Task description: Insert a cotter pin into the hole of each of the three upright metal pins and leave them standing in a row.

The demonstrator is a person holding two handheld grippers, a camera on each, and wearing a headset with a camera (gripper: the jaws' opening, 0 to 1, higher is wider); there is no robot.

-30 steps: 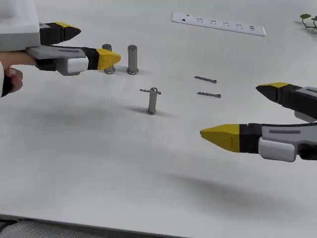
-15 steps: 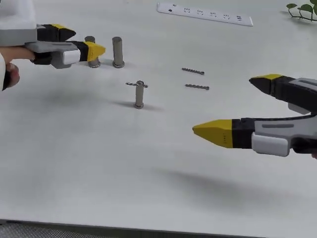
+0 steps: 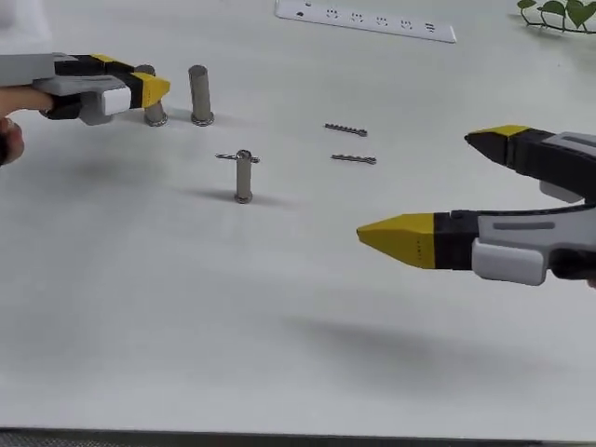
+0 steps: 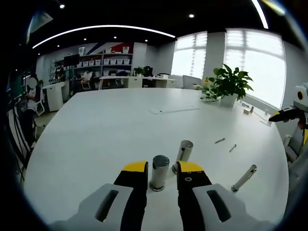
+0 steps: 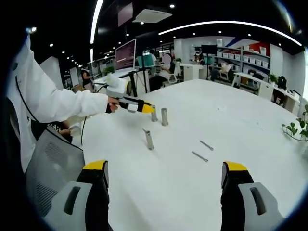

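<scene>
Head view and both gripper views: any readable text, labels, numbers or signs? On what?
No legible text in any view.
Power strip: socket holes show, any print is too small to read.
Monitor in the right gripper view: screen content is too blurred to read.
Wall graphic in the left gripper view: colour shapes, no readable letters.

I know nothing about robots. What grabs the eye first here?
The right gripper, its yellow-tipped fingers spread wide, hovers at the near right. Mid-table one metal pin stands alone with a cotter pin through it; the left gripper straddles a bare pin at far left.
</scene>
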